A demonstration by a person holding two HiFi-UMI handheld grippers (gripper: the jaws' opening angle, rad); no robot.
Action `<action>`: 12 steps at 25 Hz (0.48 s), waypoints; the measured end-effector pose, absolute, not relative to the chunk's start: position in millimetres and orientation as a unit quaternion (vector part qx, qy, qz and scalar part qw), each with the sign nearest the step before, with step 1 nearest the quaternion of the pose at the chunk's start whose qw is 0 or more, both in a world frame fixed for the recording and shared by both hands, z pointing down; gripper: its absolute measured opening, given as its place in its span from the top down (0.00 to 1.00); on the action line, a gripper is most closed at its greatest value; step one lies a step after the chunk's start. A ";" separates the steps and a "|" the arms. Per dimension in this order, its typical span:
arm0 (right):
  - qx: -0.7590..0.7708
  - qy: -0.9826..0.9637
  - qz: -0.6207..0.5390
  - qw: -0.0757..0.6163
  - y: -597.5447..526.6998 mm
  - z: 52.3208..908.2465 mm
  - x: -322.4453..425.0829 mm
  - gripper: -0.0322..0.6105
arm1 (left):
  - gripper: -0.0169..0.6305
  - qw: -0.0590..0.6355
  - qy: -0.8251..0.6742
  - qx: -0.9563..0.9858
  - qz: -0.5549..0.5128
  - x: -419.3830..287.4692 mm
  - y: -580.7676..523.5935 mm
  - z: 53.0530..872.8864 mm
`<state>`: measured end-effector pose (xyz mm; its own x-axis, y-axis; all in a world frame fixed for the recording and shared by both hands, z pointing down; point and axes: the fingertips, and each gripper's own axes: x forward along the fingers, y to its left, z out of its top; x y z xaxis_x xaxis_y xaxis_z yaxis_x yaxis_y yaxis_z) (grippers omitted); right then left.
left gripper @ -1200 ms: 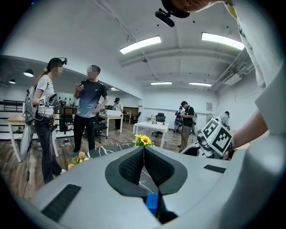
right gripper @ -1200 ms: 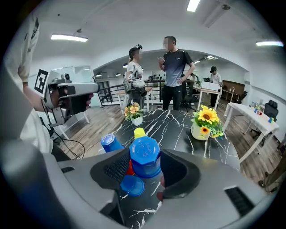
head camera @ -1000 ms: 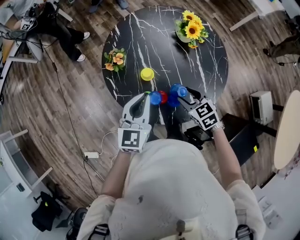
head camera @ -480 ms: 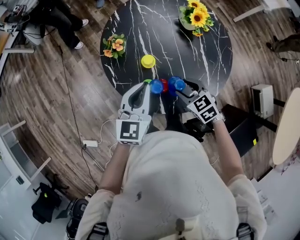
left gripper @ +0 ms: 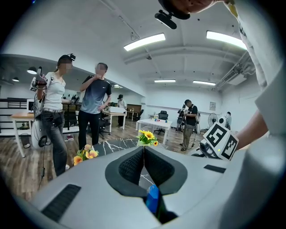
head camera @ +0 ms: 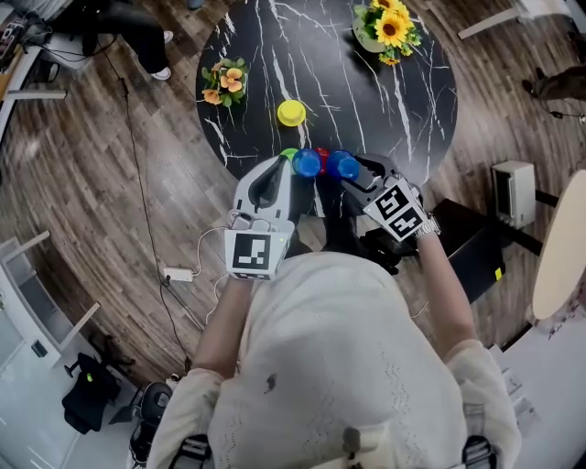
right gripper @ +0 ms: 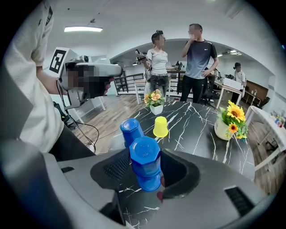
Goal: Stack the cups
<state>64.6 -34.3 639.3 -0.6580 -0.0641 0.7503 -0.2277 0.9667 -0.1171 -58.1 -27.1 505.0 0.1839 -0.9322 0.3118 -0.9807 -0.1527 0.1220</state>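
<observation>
The blue cup [right gripper: 145,159] was smooth, glossy plastic, turned mouth-down so that its eight-sided base faced up. It sat between the ribbed black pads of the right gripper [head camera: 355,179], whose jaws stood wide and pressed on the cup's sides, holding it over the 6 o'clock edge of the table [head camera: 275,55]. In the right gripper view a further blue band showed under its lower rim, with bits of red beneath; whether that band was another nested cup could not be told. In the head view a red cup [head camera: 320,156] showed just beside the held cup at its 9 o'clock, and a second blue cup [head camera: 307,163] lay beyond that, also base-up. The tip of the left gripper [left gripper: 144,150] was right at this second cup's 9 o'clock side. Its dark ribbed pads were closed flat together, and a thin blue sliver showed low in the slit between them — whether a cup wall was pinched there could not be made out. A tapered yellow cup [head camera: 291,112] stood mouth-down and alone at 11 o'clock from the held cup, well apart. The table was round and black with white marble veining. It had a pot of sunflowers [head camera: 389,23] near its 1 o'clock rim and small orange flowers [head camera: 224,84] at 9 o'clock. Wood-plank floor [head camera: 110,183] lay all around.
</observation>
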 end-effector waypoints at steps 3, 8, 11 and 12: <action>0.077 -0.905 0.100 0.406 -32.1 641.2 62.9 0.60 | 0.94 0.150 -0.634 0.754 0.083 -58.7 -26.2 507.0; 0.071 -0.902 0.094 0.416 -28.9 646.9 61.7 0.60 | 0.94 0.151 -0.633 0.754 0.086 -58.5 -23.4 509.0; 0.066 -0.901 0.083 0.422 -27.7 648.9 60.2 0.60 | 0.94 0.151 -0.633 0.754 0.091 -60.0 -21.8 510.9; 0.065 -0.900 0.081 0.423 -27.0 649.2 59.9 0.60 | 0.94 0.151 -0.633 0.754 0.091 -60.2 -21.5 511.2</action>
